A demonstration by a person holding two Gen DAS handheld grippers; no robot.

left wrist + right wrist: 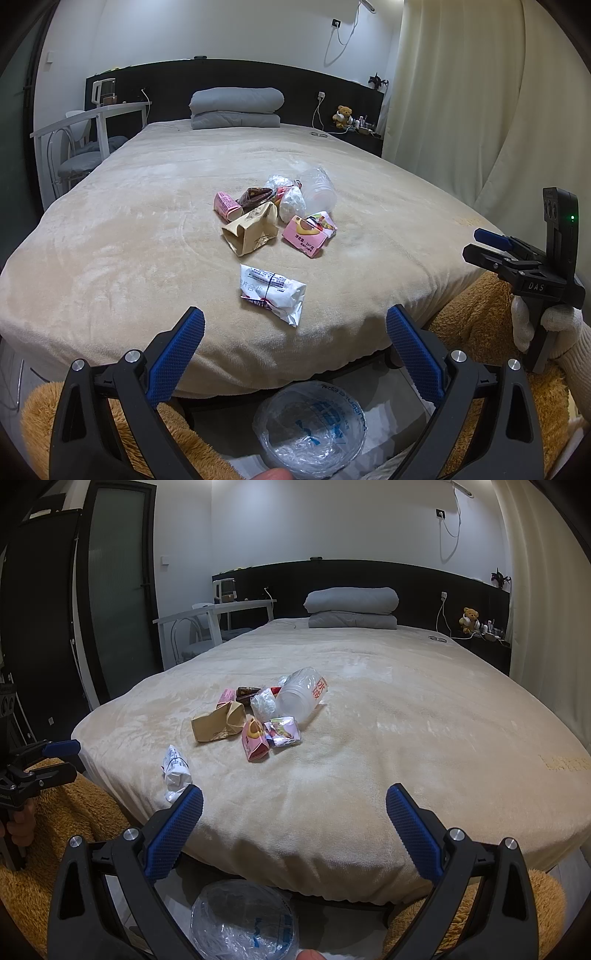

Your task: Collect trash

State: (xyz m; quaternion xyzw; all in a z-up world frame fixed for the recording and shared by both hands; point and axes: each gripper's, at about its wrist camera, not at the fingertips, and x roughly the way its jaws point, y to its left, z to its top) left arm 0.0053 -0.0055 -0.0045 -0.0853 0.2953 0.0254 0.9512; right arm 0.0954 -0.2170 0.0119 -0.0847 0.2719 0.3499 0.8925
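A pile of trash lies mid-bed: a clear plastic cup (318, 188) (300, 697), a brown paper carton (253, 229) (218, 723), pink cartons (306, 236) (254, 743), a crumpled clear bag (291, 201). A white wrapper (272, 291) (176, 771) lies apart near the bed's foot edge. Below the bed a bin lined with a clear bag (310, 428) (245, 921) stands on the floor. My left gripper (295, 332) is open and empty, just short of the white wrapper. My right gripper (294, 810) is open and empty over the bed's foot edge; it also shows in the left wrist view (491, 245).
The beige bed cover (147, 221) spans both views, with a folded grey quilt (236, 107) at the dark headboard. A white desk and chair (85, 140) stand left, curtains (480, 110) right. Orange fleece sleeves (476, 325) flank the bin. The left gripper shows in the right wrist view (55, 757).
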